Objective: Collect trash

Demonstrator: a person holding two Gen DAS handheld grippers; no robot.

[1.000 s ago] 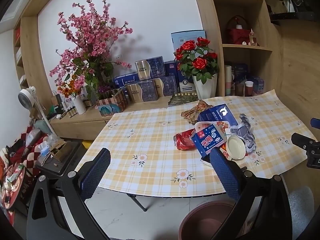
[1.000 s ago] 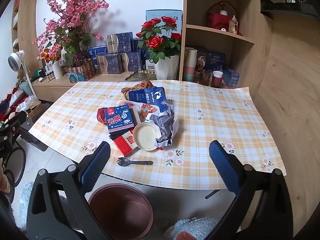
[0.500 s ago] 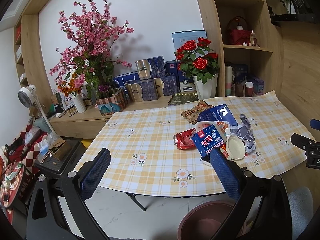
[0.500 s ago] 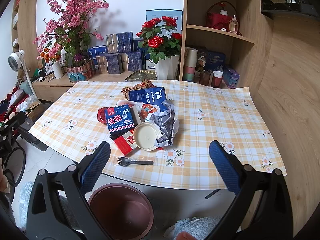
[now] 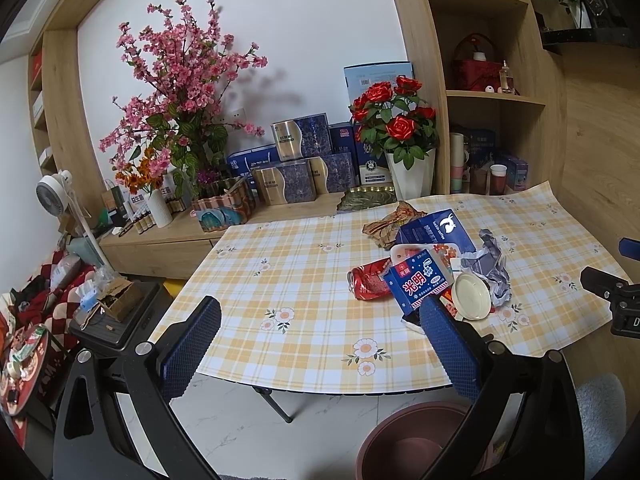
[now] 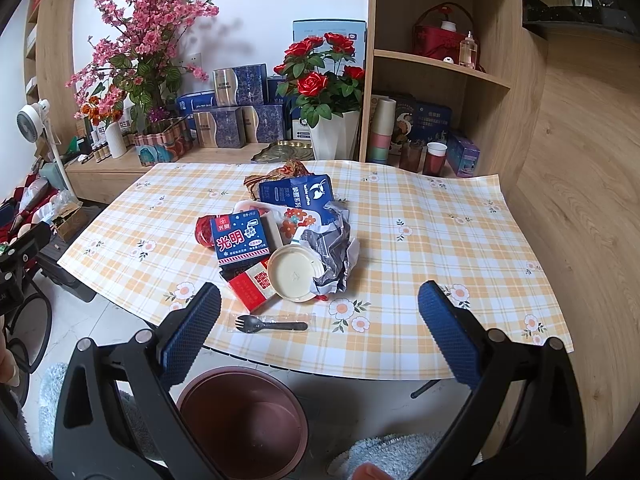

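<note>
We hold both tools short of the table, and neither is touching anything. Our left gripper (image 5: 320, 344) hangs over the near left edge of the checked tablecloth (image 5: 296, 264) with its jaws wide apart and nothing between them; our right gripper (image 6: 320, 336) sits likewise at the near edge, jaws spread and bare. The trash lies heaped in the middle of the cloth: a blue carton with white characters (image 6: 240, 240) leaning on a crushed red can (image 6: 202, 234), a small red box (image 6: 252, 286) just in front of it, a cream round lid (image 6: 292, 274) touching a crumpled grey wrapper (image 6: 332, 256), a white tray with a flower print (image 6: 290, 220) under them, and behind that a dark blue coffee bag (image 6: 298, 196) and a brown crinkled wrapper (image 6: 280, 174). Apart from the heap, near the table's front edge, a black plastic fork in its clear sleeve (image 6: 272, 325) lies flat between our right fingers in the view (though well beyond them). Below the edge, on the floor, stands a brown bin (image 6: 240, 420), open and upright, with a pale blue mat (image 6: 400, 452) beside it. A white pot of red roses (image 6: 320, 88) stands on the sideboard behind.
</note>
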